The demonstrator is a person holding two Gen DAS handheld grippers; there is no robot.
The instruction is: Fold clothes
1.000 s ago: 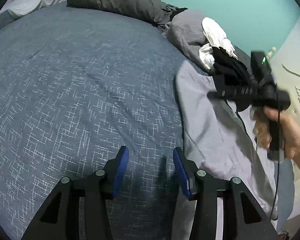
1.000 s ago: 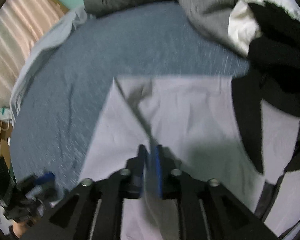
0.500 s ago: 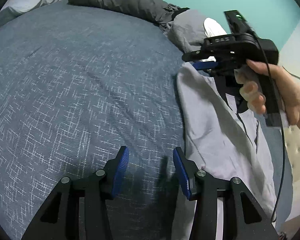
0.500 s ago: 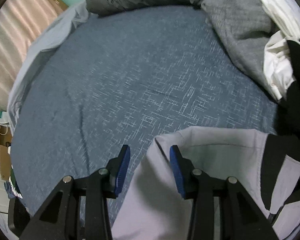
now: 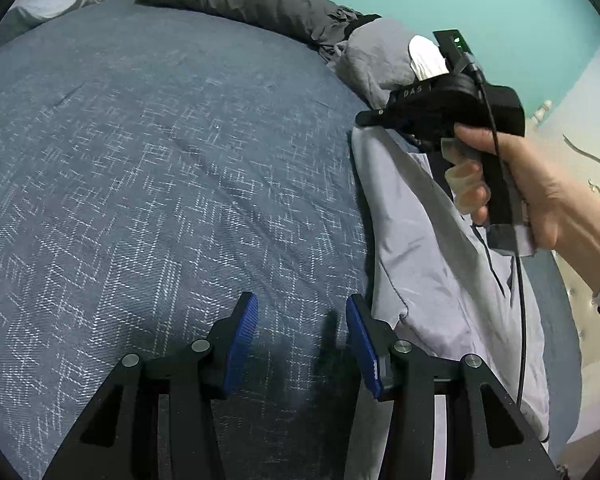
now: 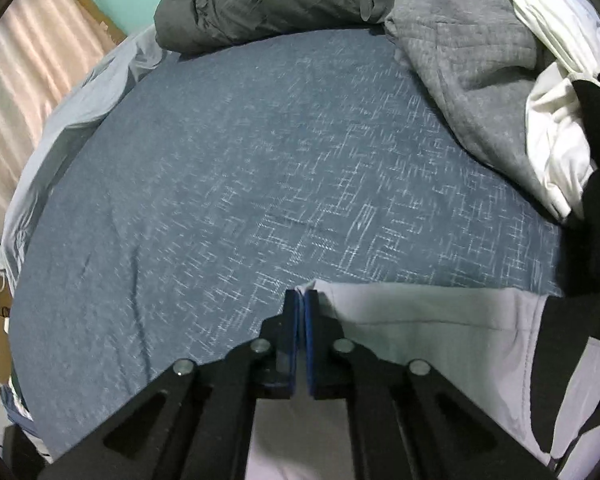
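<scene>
The right tongs (image 6: 301, 316) pinch the far corner of the light grey garment (image 6: 440, 344) lying along the bed (image 6: 260, 168); the left tongs (image 5: 302, 340) stand spread beside its near edge. Thin, limp, probably slippery cloth: best gripped at corners or hems.

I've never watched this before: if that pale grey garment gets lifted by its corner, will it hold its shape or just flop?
Probably flop: the pale grey garment lies in soft wrinkles on the bed. It looks thin, likely light. The right gripper, shut on its corner, may drag the rest.
</scene>
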